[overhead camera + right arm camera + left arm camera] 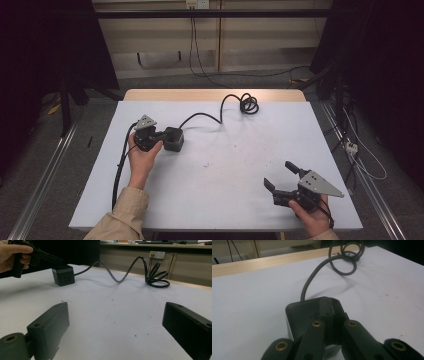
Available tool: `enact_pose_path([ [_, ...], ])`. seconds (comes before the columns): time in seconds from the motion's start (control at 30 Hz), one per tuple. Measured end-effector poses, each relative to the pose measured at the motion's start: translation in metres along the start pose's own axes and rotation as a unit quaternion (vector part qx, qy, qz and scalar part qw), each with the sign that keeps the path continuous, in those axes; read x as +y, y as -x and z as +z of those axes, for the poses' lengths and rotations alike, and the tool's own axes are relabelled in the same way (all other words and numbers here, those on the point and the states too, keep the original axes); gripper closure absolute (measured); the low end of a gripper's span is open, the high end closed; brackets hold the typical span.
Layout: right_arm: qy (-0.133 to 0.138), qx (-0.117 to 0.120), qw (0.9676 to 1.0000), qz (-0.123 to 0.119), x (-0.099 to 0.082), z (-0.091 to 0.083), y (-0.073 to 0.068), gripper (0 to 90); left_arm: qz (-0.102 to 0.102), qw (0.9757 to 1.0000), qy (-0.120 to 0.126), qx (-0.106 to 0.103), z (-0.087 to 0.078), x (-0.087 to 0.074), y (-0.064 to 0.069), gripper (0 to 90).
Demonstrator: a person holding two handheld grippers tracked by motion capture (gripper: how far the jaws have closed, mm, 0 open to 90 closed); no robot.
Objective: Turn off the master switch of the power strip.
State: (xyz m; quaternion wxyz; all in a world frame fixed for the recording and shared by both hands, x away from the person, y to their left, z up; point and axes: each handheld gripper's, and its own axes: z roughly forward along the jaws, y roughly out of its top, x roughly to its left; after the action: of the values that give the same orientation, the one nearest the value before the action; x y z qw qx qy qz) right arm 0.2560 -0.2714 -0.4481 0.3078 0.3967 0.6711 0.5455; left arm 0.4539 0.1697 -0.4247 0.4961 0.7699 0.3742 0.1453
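Closest to me, at the near right corner of the white table (225,165), sits my right gripper (281,176), its jaws spread wide with nothing between them; in the right gripper view they frame bare tabletop. My right hand (312,212) holds it low at the table's edge, the grey three-cornered plate on top.

Over on the left side, my left gripper (161,136) has its jaws pressed together, with nothing pinched between them. In the left gripper view the closed tips rest on top of the black cube power socket (304,312); whether they press on it or merely touch, I cannot tell. My left hand (142,157) grips the handle just behind.

That socket cube stands upright on the table, left of centre, well apart from my right gripper. Its dark cord (202,117) runs from the cube toward the far edge, arches up, and ends in a loose coil (248,104) near the wooden strip (210,95) at the back.
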Motion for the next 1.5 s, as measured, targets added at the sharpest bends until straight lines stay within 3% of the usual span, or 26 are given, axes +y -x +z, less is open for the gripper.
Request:
enact_pose_path([
  [0.97,0.0,0.001,1.0,-0.001,-0.0001,0.0003,0.0,6.7,-0.001,0.9999,-0.005,0.013,-0.0016,-0.0033,-0.0022,90.0],
  [1.5,-0.002,0.003,1.0,-0.001,-0.0003,0.0005,-0.0008,6.7,0.012,0.9998,-0.007,0.016,-0.0006,-0.0033,-0.0013,90.0],
])
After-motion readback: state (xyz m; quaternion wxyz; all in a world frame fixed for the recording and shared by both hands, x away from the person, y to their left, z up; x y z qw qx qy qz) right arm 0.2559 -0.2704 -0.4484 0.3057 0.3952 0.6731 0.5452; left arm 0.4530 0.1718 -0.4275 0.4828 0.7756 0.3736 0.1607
